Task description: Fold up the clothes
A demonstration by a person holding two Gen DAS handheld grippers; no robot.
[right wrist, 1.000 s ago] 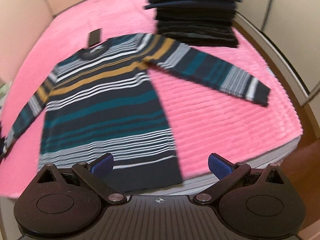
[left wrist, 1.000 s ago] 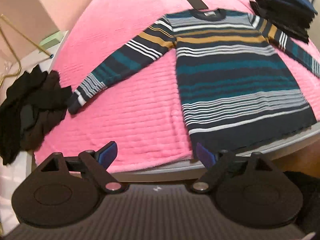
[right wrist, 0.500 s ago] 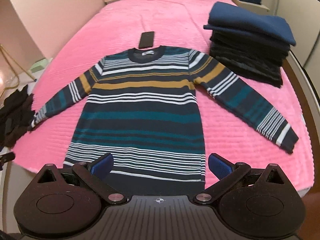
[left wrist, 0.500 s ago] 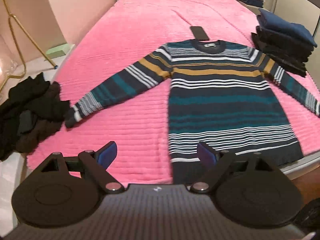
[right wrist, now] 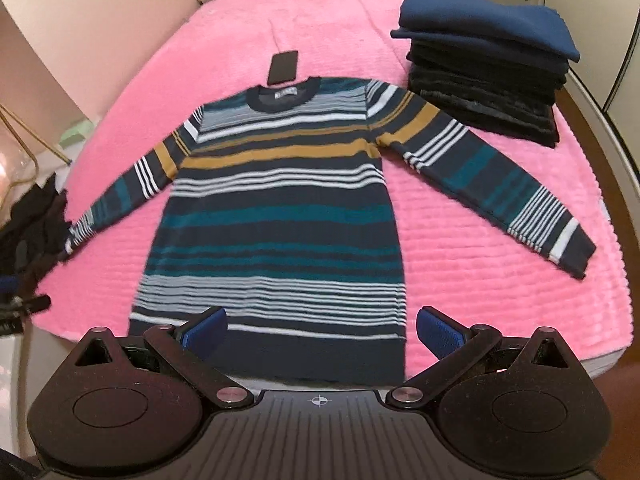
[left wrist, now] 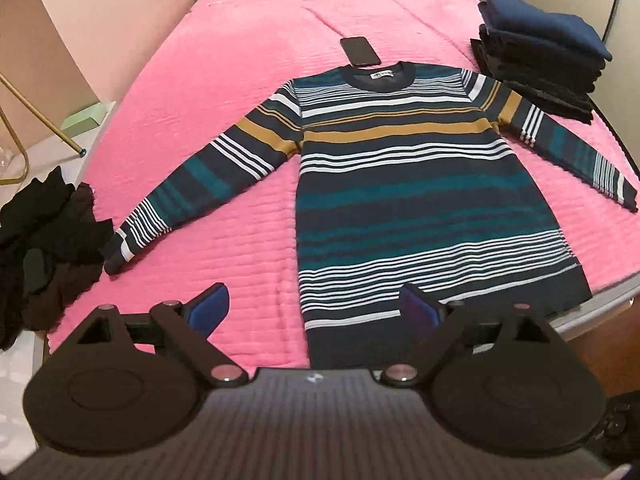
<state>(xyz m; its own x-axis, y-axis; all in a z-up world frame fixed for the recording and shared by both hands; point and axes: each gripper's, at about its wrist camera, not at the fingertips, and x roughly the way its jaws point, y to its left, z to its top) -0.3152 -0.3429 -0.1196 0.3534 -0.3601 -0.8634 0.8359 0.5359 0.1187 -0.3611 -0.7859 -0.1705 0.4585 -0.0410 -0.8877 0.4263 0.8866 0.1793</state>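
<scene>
A striped sweater [left wrist: 420, 200] is laid flat and face up on the pink bedspread [left wrist: 240, 80], both sleeves spread outward, the hem at the near edge of the bed. No fold has been made yet. The left gripper [left wrist: 314, 304] is held above the hem's left corner, jaws wide apart and nothing between them; the right gripper [right wrist: 320, 330] is held over the middle of the hem, likewise fully open and empty.

Several risks are judged from here. The hem lies right at the mattress edge, so a careless pull could drag the knit off the bed. If only the top layer is pinched, the back layer would be left behind and the fold would bunch. The soft, loose knit may also stretch or skew if the two sides are lifted unevenly.

A dark phone [right wrist: 283, 67] is seen just beyond the collar, possibly touching it, though the contact cannot be made out clearly; it could be covered or pushed if the body is folded upward. A stack of folded clothes [right wrist: 486, 76] is set close to the right sleeve's shoulder. A heap of dark garments [left wrist: 44, 248] is piled near the left cuff, where that sleeve could be snagged.
</scene>
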